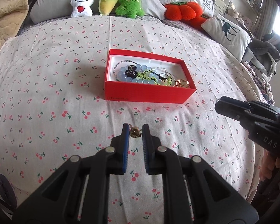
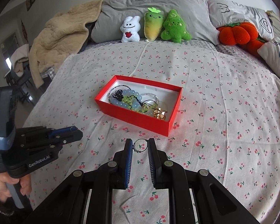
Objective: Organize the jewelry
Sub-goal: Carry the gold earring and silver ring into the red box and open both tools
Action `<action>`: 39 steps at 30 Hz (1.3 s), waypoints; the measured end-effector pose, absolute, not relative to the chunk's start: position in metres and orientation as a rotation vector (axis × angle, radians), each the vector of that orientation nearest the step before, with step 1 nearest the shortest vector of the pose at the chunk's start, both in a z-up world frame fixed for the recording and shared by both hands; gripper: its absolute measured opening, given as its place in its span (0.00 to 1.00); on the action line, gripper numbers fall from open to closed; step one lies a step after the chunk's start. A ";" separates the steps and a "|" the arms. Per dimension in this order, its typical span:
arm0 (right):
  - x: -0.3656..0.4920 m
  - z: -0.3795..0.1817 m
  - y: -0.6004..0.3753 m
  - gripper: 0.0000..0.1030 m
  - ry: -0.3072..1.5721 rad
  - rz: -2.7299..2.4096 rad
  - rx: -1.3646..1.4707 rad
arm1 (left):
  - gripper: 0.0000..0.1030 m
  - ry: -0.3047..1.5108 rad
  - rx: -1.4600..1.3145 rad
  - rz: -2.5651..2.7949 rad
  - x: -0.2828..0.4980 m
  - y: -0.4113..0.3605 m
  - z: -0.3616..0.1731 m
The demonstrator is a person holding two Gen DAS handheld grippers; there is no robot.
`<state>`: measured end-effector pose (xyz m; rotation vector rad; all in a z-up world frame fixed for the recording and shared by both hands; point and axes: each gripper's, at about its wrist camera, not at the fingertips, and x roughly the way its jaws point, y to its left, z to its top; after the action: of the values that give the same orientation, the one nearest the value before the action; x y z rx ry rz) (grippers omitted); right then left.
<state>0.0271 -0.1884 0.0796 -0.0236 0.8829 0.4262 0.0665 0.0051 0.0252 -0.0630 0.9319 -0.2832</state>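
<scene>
Jewelry is mostly gathered already in the open red cardboard box (image 1: 149,91) with its white lining, which sits on the cherry-print bedsheet (image 1: 46,93): a pale blue chunky bead bracelet (image 1: 125,72), a yellow-green bead string on black cord (image 1: 149,76), a small black claw clip (image 1: 130,70) and a gold-toned piece (image 1: 183,83) at the box's right end.

Two pieces lie outside, on the sheet in front of the box. A small gold-coloured trinket (image 1: 135,132) sits between the tips of the left gripper (image 1: 135,130), whose fingers stand parted around it; whether the pads touch it I cannot tell. A thin wire ring with a short row of dark beads (image 2: 140,146) lies between the tips of the right gripper (image 2: 140,145), whose fingers are likewise apart on either side of it.

The step in hand looks like picking up these last loose pieces. Next, I judge, each gripper must close low against the sheet to catch its item without pinching fabric, then carry it forward over the near wall of the box. Both pieces look light and slippery, so a shallow grip may let them drop.
</scene>
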 end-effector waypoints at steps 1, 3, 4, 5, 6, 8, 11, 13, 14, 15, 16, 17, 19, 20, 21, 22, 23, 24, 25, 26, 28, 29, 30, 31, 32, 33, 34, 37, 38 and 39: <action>0.030 0.081 -0.188 0.16 0.883 0.423 -0.021 | 0.15 0.932 -0.062 -0.283 0.069 0.004 0.027; 0.035 0.082 -0.187 0.16 0.885 0.417 -0.015 | 0.15 0.932 -0.054 -0.282 0.074 0.001 0.031; 0.038 0.083 -0.187 0.16 0.886 0.416 -0.009 | 0.15 0.932 -0.052 -0.282 0.077 -0.001 0.032; 0.041 0.084 -0.187 0.16 0.888 0.414 -0.001 | 0.15 0.931 -0.053 -0.281 0.081 -0.002 0.034; 0.043 0.085 -0.188 0.16 0.889 0.411 0.007 | 0.15 0.931 -0.056 -0.281 0.084 -0.002 0.035; 0.049 0.085 -0.189 0.16 0.891 0.407 0.023 | 0.15 0.932 -0.064 -0.278 0.093 -0.002 0.038; 0.059 0.084 -0.190 0.16 0.902 0.399 0.038 | 0.15 0.943 -0.080 -0.275 0.108 -0.001 0.040; 0.066 0.082 -0.191 0.16 0.909 0.392 0.048 | 0.15 0.952 -0.094 -0.272 0.118 -0.001 0.040; 0.069 0.081 -0.192 0.16 0.910 0.388 0.055 | 0.15 0.957 -0.099 -0.272 0.123 -0.002 0.039; 0.072 0.081 -0.193 0.16 0.911 0.386 0.064 | 0.15 0.962 -0.105 -0.272 0.128 -0.003 0.038; 0.076 0.080 -0.193 0.16 0.912 0.385 0.072 | 0.15 0.967 -0.109 -0.272 0.133 -0.004 0.037; 0.079 0.080 -0.194 0.16 0.911 0.383 0.077 | 0.15 0.972 -0.109 -0.270 0.137 -0.006 0.036; 0.085 0.080 -0.195 0.16 0.910 0.375 0.088 | 0.15 0.983 -0.101 -0.264 0.143 -0.009 0.031; 0.087 0.080 -0.195 0.16 0.910 0.373 0.094 | 0.15 0.987 -0.095 -0.260 0.146 -0.011 0.029; 0.090 0.080 -0.195 0.16 0.911 0.374 0.102 | 0.15 0.992 -0.092 -0.258 0.149 -0.012 0.026; 0.092 0.080 -0.196 0.16 0.911 0.373 0.109 | 0.15 0.997 -0.091 -0.255 0.151 -0.013 0.024; 0.094 0.080 -0.195 0.16 0.911 0.373 0.112 | 0.15 1.001 -0.091 -0.255 0.153 -0.014 0.022; 0.096 0.080 -0.195 0.16 0.912 0.373 0.113 | 0.15 0.997 -0.090 -0.256 0.154 -0.016 0.021; 0.098 0.079 -0.194 0.16 0.914 0.372 0.114 | 0.15 0.997 -0.088 -0.259 0.156 -0.017 0.020; 0.100 0.078 -0.194 0.17 0.917 0.370 0.114 | 0.15 0.999 -0.088 -0.261 0.158 -0.018 0.019; 0.104 0.075 -0.193 0.16 0.921 0.366 0.116 | 0.15 1.001 -0.088 -0.266 0.160 -0.020 0.017; 0.105 0.074 -0.193 0.16 0.924 0.363 0.117 | 0.15 1.000 -0.083 -0.269 0.162 -0.020 0.017; 0.106 0.073 -0.192 0.16 0.926 0.361 0.117 | 0.15 0.999 -0.075 -0.272 0.163 -0.021 0.016; 0.107 0.072 -0.192 0.16 0.928 0.359 0.118 | 0.15 0.996 -0.065 -0.274 0.163 -0.022 0.016; 0.109 0.071 -0.191 0.17 0.930 0.358 0.118 | 0.15 0.989 -0.054 -0.273 0.162 -0.023 0.017; 0.110 0.071 -0.191 0.17 0.931 0.358 0.118 | 0.17 0.985 -0.045 -0.276 0.161 -0.023 0.018; 0.111 0.070 -0.190 0.17 0.931 0.357 0.117 | 0.19 0.983 -0.039 -0.282 0.159 -0.023 0.019; 0.114 0.069 -0.187 0.17 0.932 0.356 0.113 | 0.33 0.966 -0.017 -0.287 0.149 -0.021 0.024; 0.115 0.068 -0.186 0.17 0.933 0.354 0.112 | 0.37 0.956 -0.010 -0.286 0.145 -0.019 0.026; 0.117 0.068 -0.185 0.17 0.934 0.354 0.111 | 0.40 0.948 -0.007 -0.289 0.141 -0.018 0.028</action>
<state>0.1170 -0.1849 0.0676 0.1114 0.9339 0.3535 0.1406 -0.0177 0.0278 -0.0070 0.9484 -0.2885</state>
